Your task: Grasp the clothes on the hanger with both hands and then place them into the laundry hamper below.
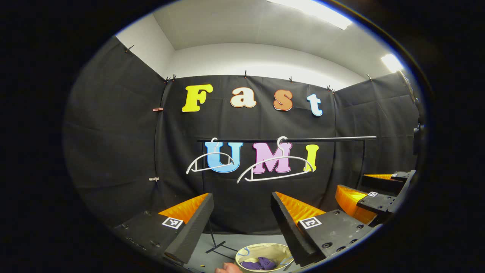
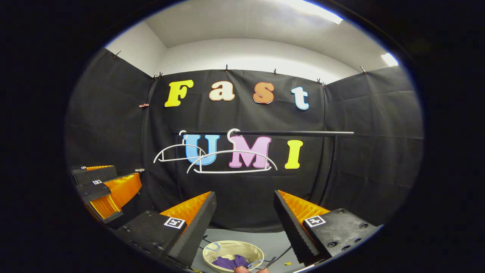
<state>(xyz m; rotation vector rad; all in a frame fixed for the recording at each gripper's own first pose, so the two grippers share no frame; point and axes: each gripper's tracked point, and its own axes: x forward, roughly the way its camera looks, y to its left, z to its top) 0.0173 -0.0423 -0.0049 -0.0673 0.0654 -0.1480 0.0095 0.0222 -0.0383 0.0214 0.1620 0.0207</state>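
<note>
Clothes (image 1: 259, 263) in hamper (image 1: 242, 254), partly cut off; both grippers' fingers (image 1: 189, 227) apart, empty.

There were two white plastic hangers: one bigger-looking hanger (image 1: 276, 167) near the middle of the rail and one smaller-looking hanger (image 1: 209, 161) to its left. Both hung bare on one long black metal rail (image 1: 288, 140). There was one round cream cloth hamper (image 1: 262, 257) on the floor. Inside it lay one crumpled purple piece of clothing (image 1: 259, 264). There were two grippers, the left gripper (image 1: 242, 212) and the right gripper (image 2: 244, 210), and each had two fingers spread apart. Two bright ceiling lights (image 1: 314, 11) glowed above.
</note>
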